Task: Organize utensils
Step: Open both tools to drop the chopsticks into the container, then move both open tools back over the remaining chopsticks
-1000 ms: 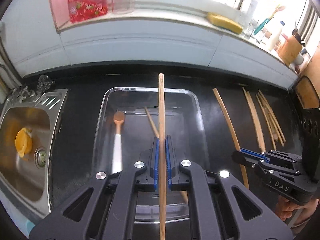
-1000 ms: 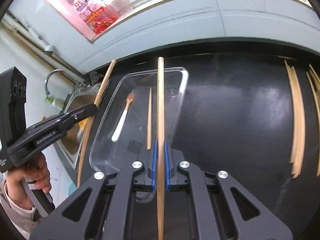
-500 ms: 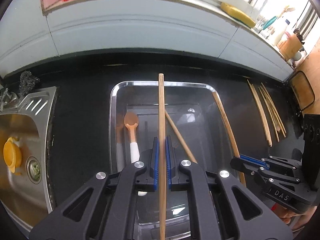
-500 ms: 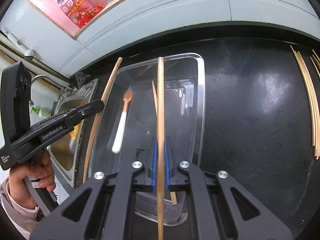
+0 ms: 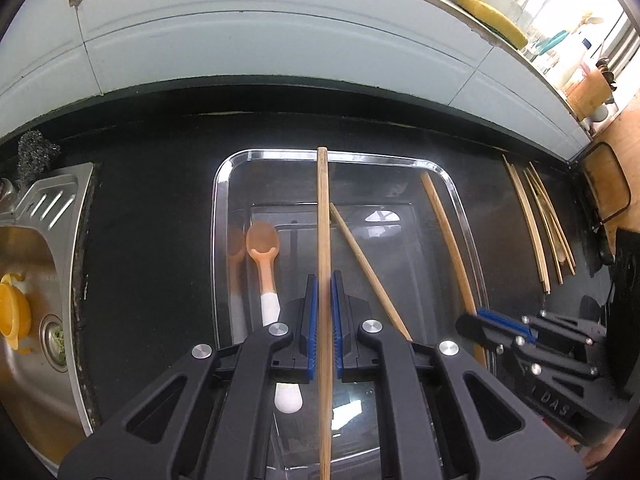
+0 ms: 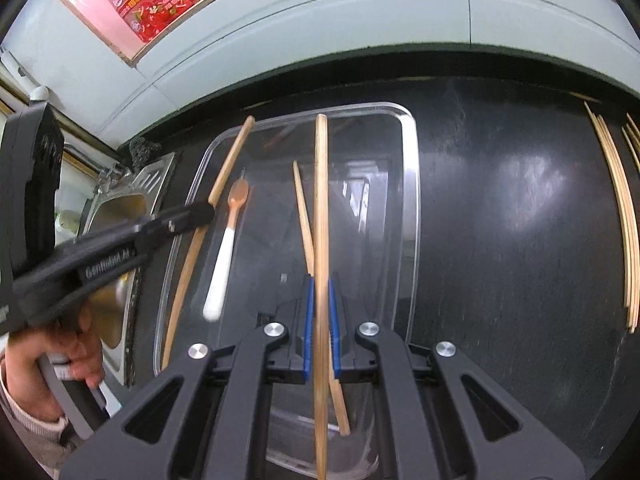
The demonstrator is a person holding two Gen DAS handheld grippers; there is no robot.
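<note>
Utensils lie partly gathered in the clear plastic tray (image 5: 224, 216) and partly loose on the black countertop (image 5: 152, 208), which is the largest thing before me. At its left edge sits the steel sink (image 5: 36, 280), holding something orange (image 5: 14, 312), with a dark scouring pad (image 5: 34, 154) at its back corner. The tray rests in the middle of the counter. My left gripper (image 5: 324, 322) hangs over it, its blue-padded jaws pinching one long wooden chopstick (image 5: 323, 240) that runs straight ahead toward the tray's far rim. My right gripper (image 6: 319, 326) hangs over the tray's right half, its jaws pressed onto a second chopstick (image 6: 321, 200) in the same lengthwise way. From the right wrist view the left-hand chopstick shows above the tray's left rim; whether either stick touches the tray I cannot tell. A loose bundle of chopsticks (image 5: 536, 224) lies well to the right on the counter, apart from the tray. Inside the tray, a single chopstick (image 5: 368, 268) lies slanted on the bottom. Beside it, nearer the left wall, rests a small spoon (image 5: 266, 268) with an orange bowl and white handle.
</note>
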